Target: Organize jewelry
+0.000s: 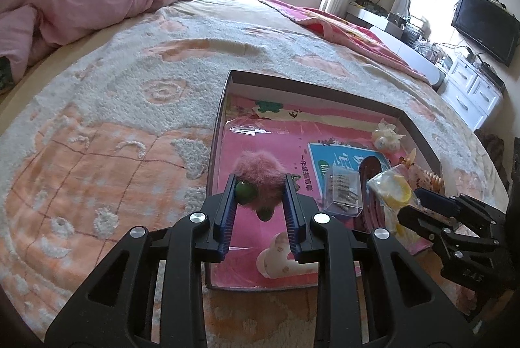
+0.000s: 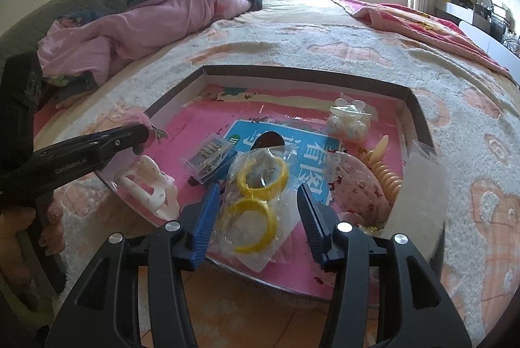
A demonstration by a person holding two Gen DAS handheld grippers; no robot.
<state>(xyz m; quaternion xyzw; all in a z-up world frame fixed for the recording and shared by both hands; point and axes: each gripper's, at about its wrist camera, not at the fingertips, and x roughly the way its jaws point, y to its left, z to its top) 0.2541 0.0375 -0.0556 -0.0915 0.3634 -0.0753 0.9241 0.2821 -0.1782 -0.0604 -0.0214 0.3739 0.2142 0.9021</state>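
A shallow cardboard box (image 1: 312, 84) with a pink liner lies on the bed. My left gripper (image 1: 260, 185) hangs over its near left part, shut on a pink fluffy pom-pom hair tie (image 1: 260, 167) with green beads. The right wrist view shows that gripper (image 2: 143, 136) from the side at the box's left edge. My right gripper (image 2: 257, 195) stands open over the near edge of the box (image 2: 292, 71). A clear bag of yellow bangles (image 2: 256, 201) lies between its fingers, and the pads do not press on it. The left wrist view shows this bag (image 1: 396, 188) beside the right gripper (image 1: 414, 201).
In the box lie a clear case of hairpins (image 2: 211, 159), a white claw clip (image 2: 149, 192), a pearl flower piece (image 2: 349, 123), a cream claw clip (image 2: 386, 175), a speckled pink clip (image 2: 357, 188) and a dark barrette (image 2: 268, 140). A pink quilt (image 1: 81, 3) is heaped at the bed's far left.
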